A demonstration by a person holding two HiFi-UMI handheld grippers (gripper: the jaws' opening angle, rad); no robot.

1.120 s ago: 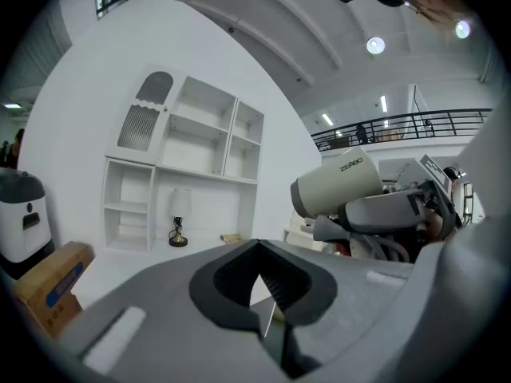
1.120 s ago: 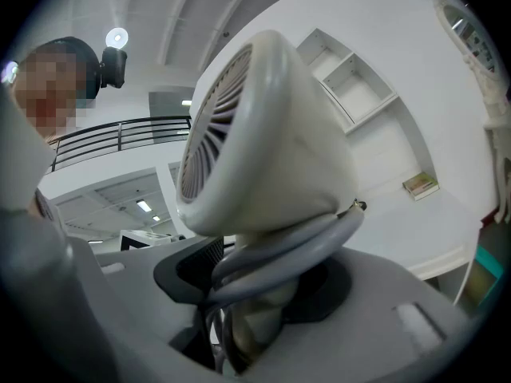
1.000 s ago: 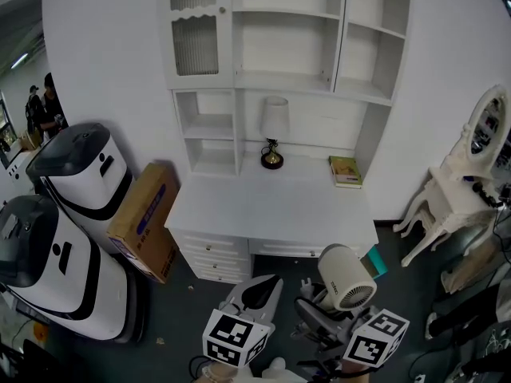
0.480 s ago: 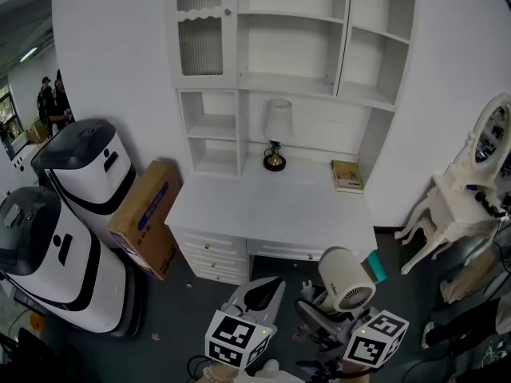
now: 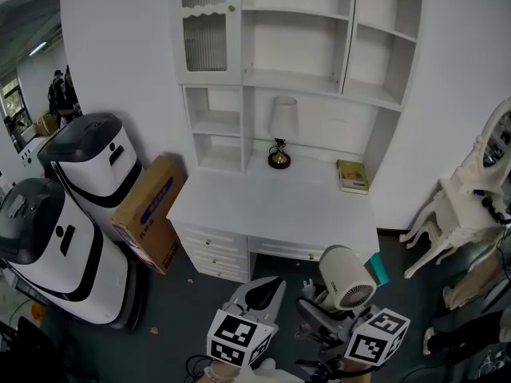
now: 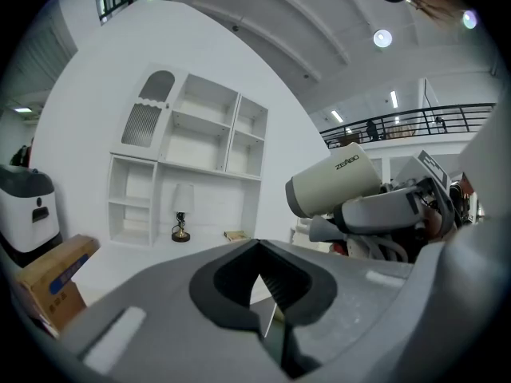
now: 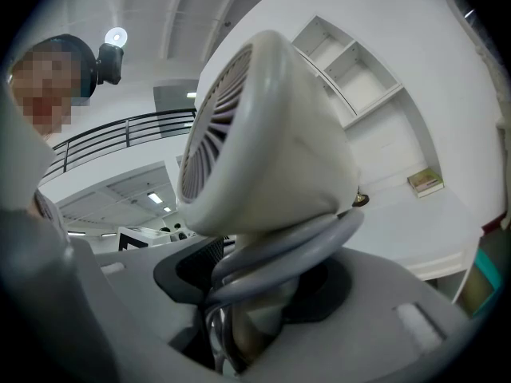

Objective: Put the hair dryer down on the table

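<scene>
The cream-white hair dryer with the round grilled head (image 5: 346, 278) hangs in the air in front of the white worktop (image 5: 271, 210), well short of it, so I judge the step in hand to be the carry across. To do it well, aim for the bare middle of the top, clear of the small lamp with the white shade (image 5: 279, 130) and the green book (image 5: 352, 175), and lower the dryer until its body rests before loosening the grip. The right claw (image 7: 255, 298) is part-spread, pinching the dryer's handle and the looped grey cord (image 7: 279, 250) around it. The left claw (image 6: 257, 254) is pressed together on nothing.
</scene>
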